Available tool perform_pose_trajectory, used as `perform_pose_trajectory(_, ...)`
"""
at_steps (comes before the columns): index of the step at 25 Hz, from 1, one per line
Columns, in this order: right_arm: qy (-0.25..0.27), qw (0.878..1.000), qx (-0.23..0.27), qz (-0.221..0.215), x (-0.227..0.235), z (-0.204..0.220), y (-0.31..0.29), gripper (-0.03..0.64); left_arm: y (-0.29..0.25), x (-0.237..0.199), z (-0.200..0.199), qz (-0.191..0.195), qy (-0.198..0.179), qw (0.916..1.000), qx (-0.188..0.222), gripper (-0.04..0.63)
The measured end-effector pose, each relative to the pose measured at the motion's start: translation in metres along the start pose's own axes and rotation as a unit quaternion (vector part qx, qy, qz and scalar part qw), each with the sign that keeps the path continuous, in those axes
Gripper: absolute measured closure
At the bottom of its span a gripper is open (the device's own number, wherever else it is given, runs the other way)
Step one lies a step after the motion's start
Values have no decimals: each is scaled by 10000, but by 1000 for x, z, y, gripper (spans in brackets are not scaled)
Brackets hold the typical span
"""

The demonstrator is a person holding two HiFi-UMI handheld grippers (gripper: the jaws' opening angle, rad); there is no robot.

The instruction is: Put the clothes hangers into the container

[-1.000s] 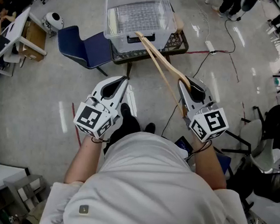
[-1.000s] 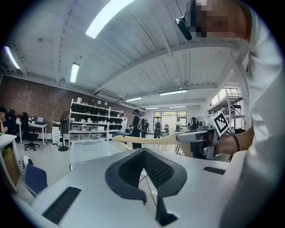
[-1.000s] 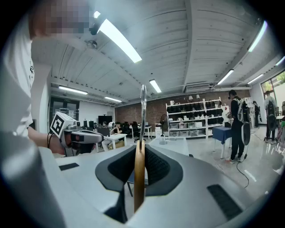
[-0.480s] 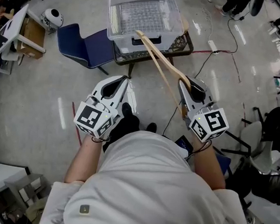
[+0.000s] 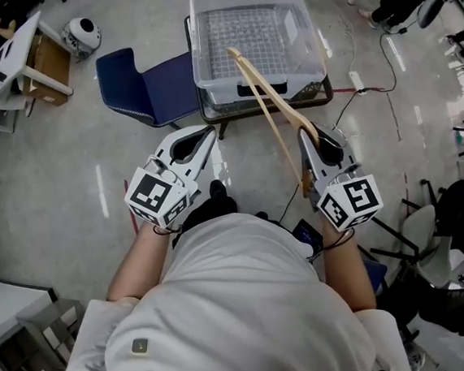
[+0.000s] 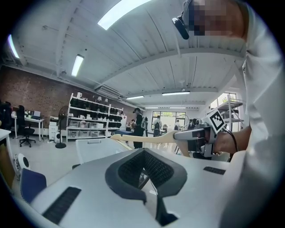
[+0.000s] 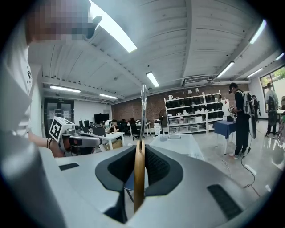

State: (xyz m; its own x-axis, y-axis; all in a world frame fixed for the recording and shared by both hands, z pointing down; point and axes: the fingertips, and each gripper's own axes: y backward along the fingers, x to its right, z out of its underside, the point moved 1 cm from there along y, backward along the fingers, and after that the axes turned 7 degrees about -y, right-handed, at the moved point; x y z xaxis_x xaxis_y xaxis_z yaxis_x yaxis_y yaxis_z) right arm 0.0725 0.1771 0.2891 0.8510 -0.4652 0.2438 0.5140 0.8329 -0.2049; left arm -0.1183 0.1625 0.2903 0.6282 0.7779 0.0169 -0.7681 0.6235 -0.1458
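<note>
A wooden clothes hanger (image 5: 271, 115) slants up from my right gripper (image 5: 318, 142), which is shut on its lower arm; the hanger's far end reaches over the front rim of the clear plastic container (image 5: 307, 45). In the right gripper view the hanger (image 7: 139, 178) stands edge-on between the pads, its metal hook (image 7: 142, 111) rising above my right gripper (image 7: 141, 149). My left gripper (image 5: 204, 137) is level with it to the left, shut and empty. The left gripper view shows my left gripper (image 6: 144, 153), the hanger (image 6: 147, 139) and the container (image 6: 95, 149) beyond.
The container rests on a black crate (image 5: 319, 91). A blue chair (image 5: 140, 82) stands left of it, with a desk (image 5: 15, 62) and a white round device (image 5: 81, 36) farther left. Cables (image 5: 364, 87) run across the floor at right, near dark chairs (image 5: 449, 218).
The container and crate have shifted lower and rightward in the head view, nearer to me. Both grippers keep their pose, and the hanger stays in the right one.
</note>
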Motion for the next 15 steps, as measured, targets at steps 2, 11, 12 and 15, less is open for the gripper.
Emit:
perform_pose_trajectory(2,-2,10000,-21,80,-4,-5,-20,552,1,-23,0,69,-1,10000,-12,578)
perform_pose_trajectory(11,15,9993,-80,374,-9,-16,-64,552,4,-79,-2,196,227,9995,103,578)
perform_pose_trajectory(12,10,9992,-93,377,-8,-15,-67,552,4,-83,-1,188,242,9995,92,578)
perform_pose_trajectory(15,-55,9993,-133,352,-2,-12,-77,552,-2,-91,7,220,287,9993,26,578)
